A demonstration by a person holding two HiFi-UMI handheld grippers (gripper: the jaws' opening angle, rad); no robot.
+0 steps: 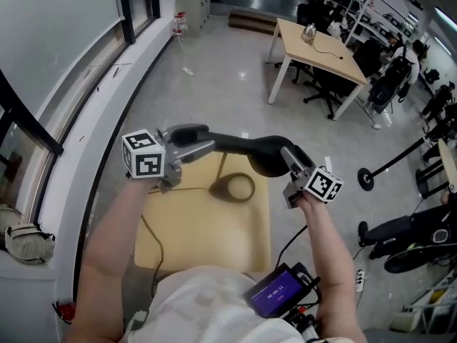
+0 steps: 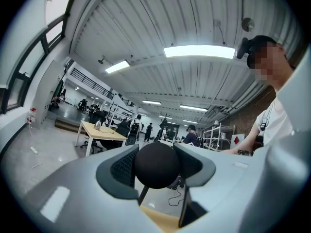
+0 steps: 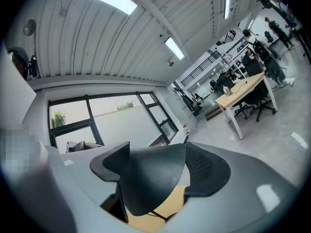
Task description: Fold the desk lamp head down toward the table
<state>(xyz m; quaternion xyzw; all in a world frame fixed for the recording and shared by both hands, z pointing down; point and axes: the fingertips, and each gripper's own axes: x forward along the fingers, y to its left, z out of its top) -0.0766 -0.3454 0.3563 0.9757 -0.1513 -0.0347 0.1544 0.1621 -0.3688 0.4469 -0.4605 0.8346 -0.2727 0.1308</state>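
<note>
Since the head has to swing down, right gripper: I am holding it right of centre in the head view, jaws standing wide but pressing on both flanks of the black cone-shaped lamp head, so I am steering the part that must tip.
Left gripper: I am pinching the rounded end of the lamp arm, with the pads set wide and bearing on it from either side. I am judging this a brace, to stop the lamp skidding or toppling while the head is turning.
Lamp: it is stretching nearly level between my two grippers, above the table, its ring base sitting near the table's far edge at mid-frame.
Task stage: the head is riding high, well apart from the tabletop, so the fold is looking hardly begun.
Risk: the base may be lifting if I am pushing down unevenly.
</note>
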